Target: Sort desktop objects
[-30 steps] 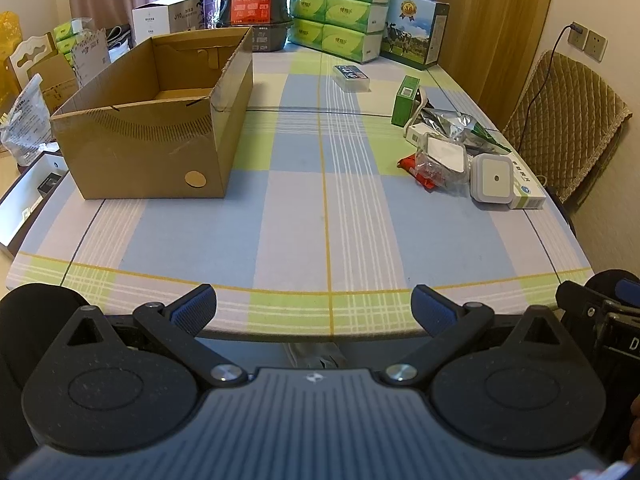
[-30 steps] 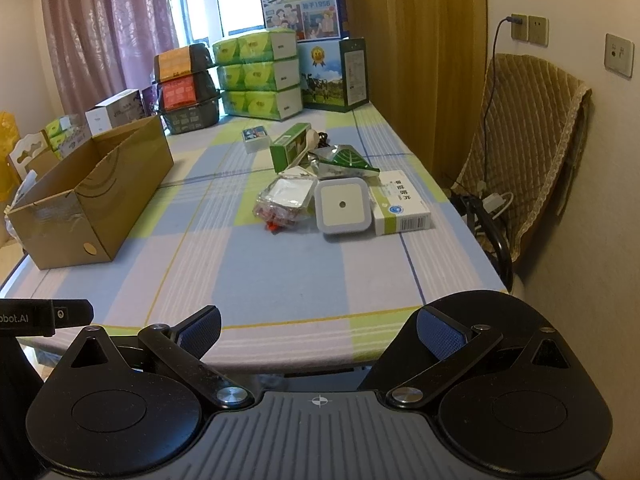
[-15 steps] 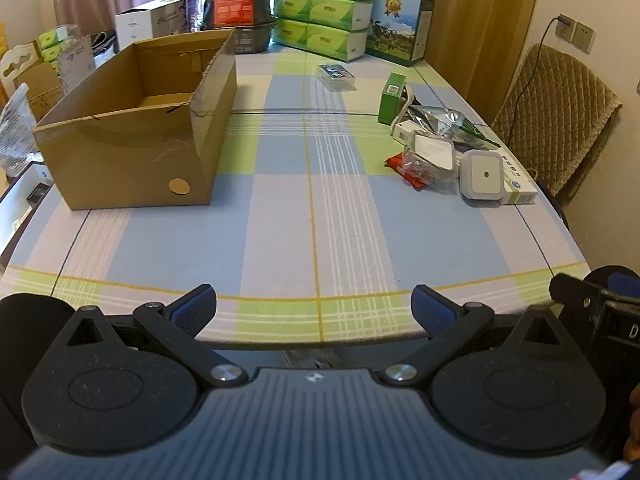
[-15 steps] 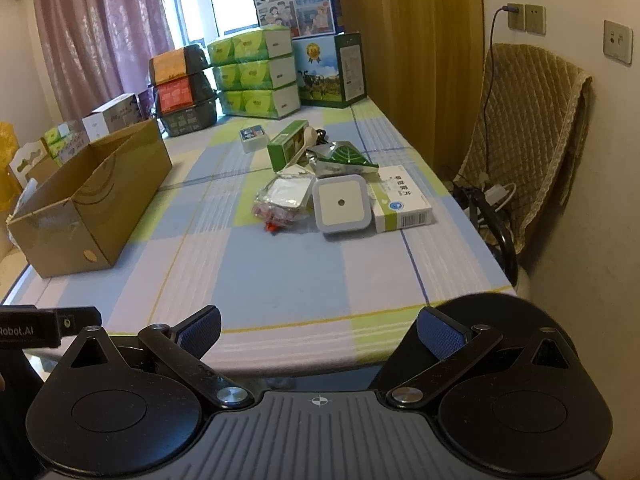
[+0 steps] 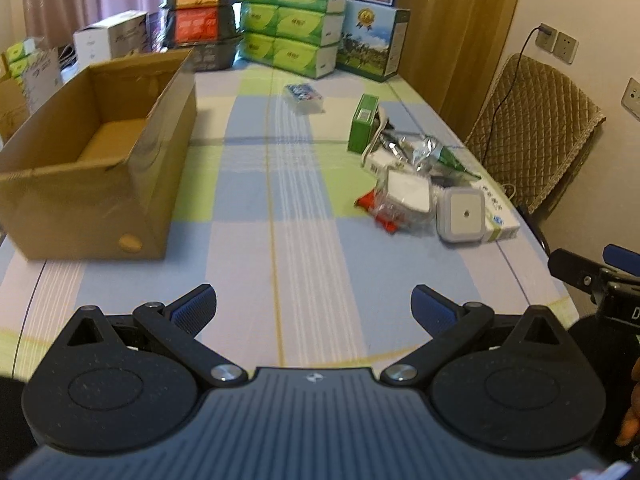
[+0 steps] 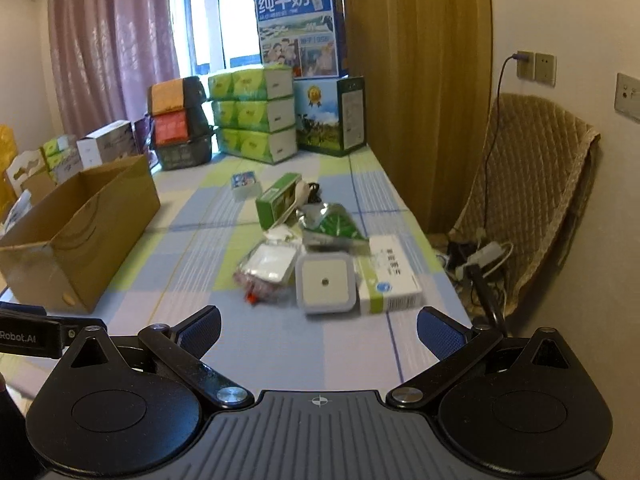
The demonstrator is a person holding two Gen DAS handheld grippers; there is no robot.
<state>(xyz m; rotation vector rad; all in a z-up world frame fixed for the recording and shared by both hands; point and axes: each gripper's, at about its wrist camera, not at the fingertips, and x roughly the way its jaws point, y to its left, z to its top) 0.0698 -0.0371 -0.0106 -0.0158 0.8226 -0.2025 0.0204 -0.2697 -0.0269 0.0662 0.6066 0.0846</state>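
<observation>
1. On the checked tablecloth an open cardboard box stands at the left side, and its inside looks empty.
2. At the right side lies a cluster of small objects: a square white night light, a white and green medicine box touching it, a clear packet with a white square, a foil bag and a green carton.
3. A small blue card pack lies apart, further back.
4. Behind, green tissue packs and milk cartons are stacked; a padded chair stands beside the table.
5. Left gripper and right gripper both have their jaws spread wide and hold nothing.
6. Compared with 0.5 s ago, both grippers are further forward over the table edge, and the right one is nearer to the night light; nothing lies between them.
</observation>
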